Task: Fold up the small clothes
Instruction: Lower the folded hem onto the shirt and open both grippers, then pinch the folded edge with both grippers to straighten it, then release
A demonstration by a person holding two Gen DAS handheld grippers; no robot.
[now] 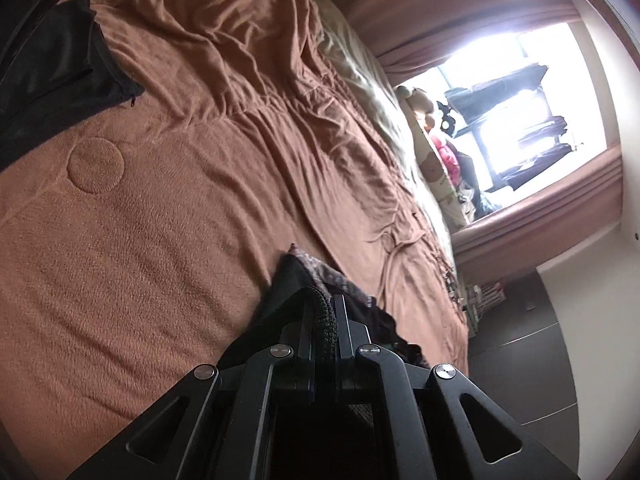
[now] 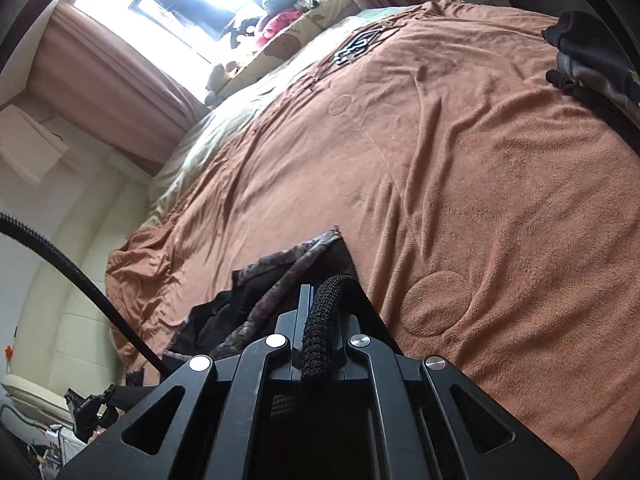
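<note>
Two wrist views look across a bed covered with a brown blanket point(image 1: 168, 240), the landmark for everything here.

In the left wrist view, a black jacket point(image 1: 52, 80) with a zip lies on the far left part of the blanket. Nearer the camera, a round stitched circle point(image 1: 95, 165) is pressed into the blanket. At the bottom centre, the left gripper point(image 1: 322, 320) has its fingers point(image 1: 304, 332) pressed together on the thick ribbed edge of a small dark garment point(image 1: 304, 276), which has a mottled grey-purple patterned part and drapes down onto the blanket's near edge. Beyond the blanket's far side, soft toys point(image 1: 432, 140) sit by a bright window point(image 1: 520, 100).

In the right wrist view, a black cable point(image 2: 80, 280) curves past the blanket's left end. At the bottom centre, the right gripper point(image 2: 320, 304) pinches the same garment's point(image 2: 280, 276) ribbed black band between closed fingers point(image 2: 305, 308); the cloth bunches to the left of the gripper, over the blanket's edge. A pile of dark clothes point(image 2: 588, 52) rests on the blanket's far right corner.
</note>
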